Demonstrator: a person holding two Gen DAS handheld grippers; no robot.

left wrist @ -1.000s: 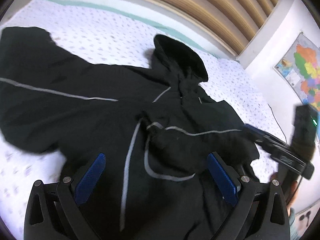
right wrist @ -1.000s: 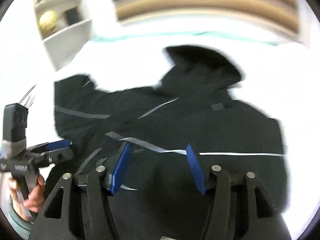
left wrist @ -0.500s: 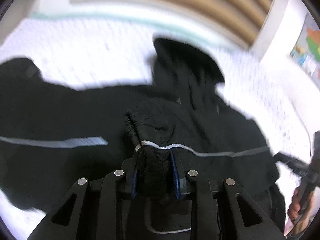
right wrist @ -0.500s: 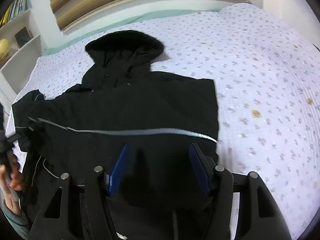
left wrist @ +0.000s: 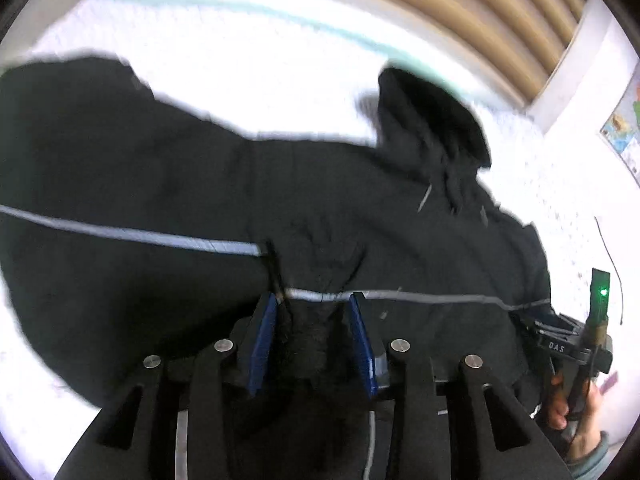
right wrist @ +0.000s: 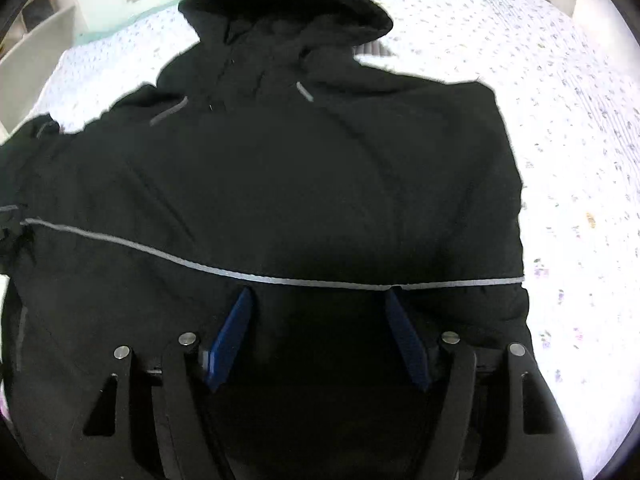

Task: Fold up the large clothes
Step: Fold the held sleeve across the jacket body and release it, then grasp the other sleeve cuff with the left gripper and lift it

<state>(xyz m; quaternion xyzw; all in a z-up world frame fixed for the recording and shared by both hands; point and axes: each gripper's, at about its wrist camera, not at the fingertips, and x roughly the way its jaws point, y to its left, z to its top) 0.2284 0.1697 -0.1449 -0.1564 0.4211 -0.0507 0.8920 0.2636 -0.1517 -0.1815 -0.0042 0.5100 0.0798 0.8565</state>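
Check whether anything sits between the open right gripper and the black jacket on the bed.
Nothing visible does. The right gripper hangs open directly over the black jacket, only fabric between its blue pads. The left gripper already pinches a bunch of the same jacket. The bedsheet beside it shows nothing loose.

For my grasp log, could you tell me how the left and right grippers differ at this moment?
The left gripper has its jaws close together, clamped on a bunch of the black jacket; the right gripper has its jaws wider apart, and its own view cannot confirm a grip. Both have blue pads and meet the jacket at its grey stripe.
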